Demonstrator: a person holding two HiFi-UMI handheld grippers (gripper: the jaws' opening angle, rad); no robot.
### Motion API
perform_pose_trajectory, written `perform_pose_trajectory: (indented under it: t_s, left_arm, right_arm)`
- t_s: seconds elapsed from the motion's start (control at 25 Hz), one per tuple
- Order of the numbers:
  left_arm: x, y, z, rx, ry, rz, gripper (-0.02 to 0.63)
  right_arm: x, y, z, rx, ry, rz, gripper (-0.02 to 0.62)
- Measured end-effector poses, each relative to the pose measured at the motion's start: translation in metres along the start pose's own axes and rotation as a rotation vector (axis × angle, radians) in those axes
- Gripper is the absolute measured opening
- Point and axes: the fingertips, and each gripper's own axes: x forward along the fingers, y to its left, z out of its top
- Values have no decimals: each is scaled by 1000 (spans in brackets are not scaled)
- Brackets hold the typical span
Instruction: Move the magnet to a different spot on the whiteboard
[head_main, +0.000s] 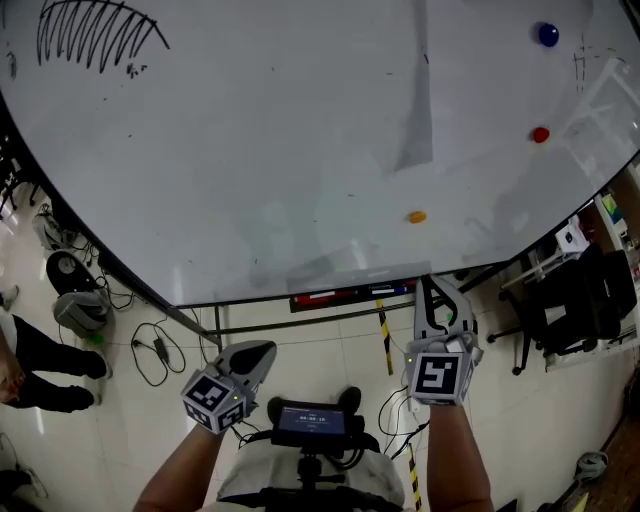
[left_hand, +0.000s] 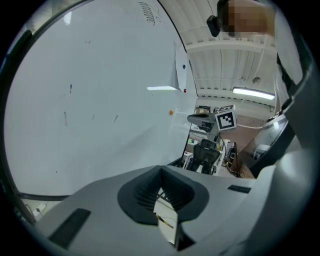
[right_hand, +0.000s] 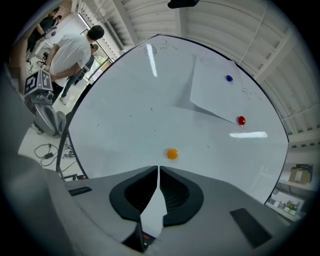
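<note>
An orange magnet (head_main: 417, 216) sticks low on the whiteboard (head_main: 250, 150); it also shows in the right gripper view (right_hand: 172, 154) and, tiny, in the left gripper view (left_hand: 171, 112). A red magnet (head_main: 540, 134) and a blue magnet (head_main: 547, 34) pin a paper sheet (head_main: 415, 110) higher up. My right gripper (head_main: 432, 285) hangs below the board's lower edge, under the orange magnet and apart from it; its jaws (right_hand: 158, 169) stand shut with nothing between them. My left gripper (head_main: 258, 352) is lower and to the left, shut and empty (left_hand: 161, 170).
A marker tray (head_main: 350, 293) runs under the board's lower edge. Cables (head_main: 150, 350) lie on the floor, and a person's legs (head_main: 40, 360) show at the left. A black chair (head_main: 580, 300) stands at the right. A person in a white shirt (right_hand: 70, 50) stands beyond the board's left end.
</note>
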Motion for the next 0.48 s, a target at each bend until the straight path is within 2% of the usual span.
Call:
perform_pose_trajectory:
  t_s: [0.08, 0.24, 0.48]
  left_arm:
    - [3, -8, -3, 4, 11, -26, 35]
    - [4, -19, 3, 10, -9, -28, 35]
    - [5, -49, 5, 1, -32, -27, 35]
  right_arm:
    - [-11, 6, -10, 42, 29, 20, 48]
    - [-34, 14, -28, 127, 63, 56, 37]
    - [-58, 20, -36, 287, 1, 113, 35]
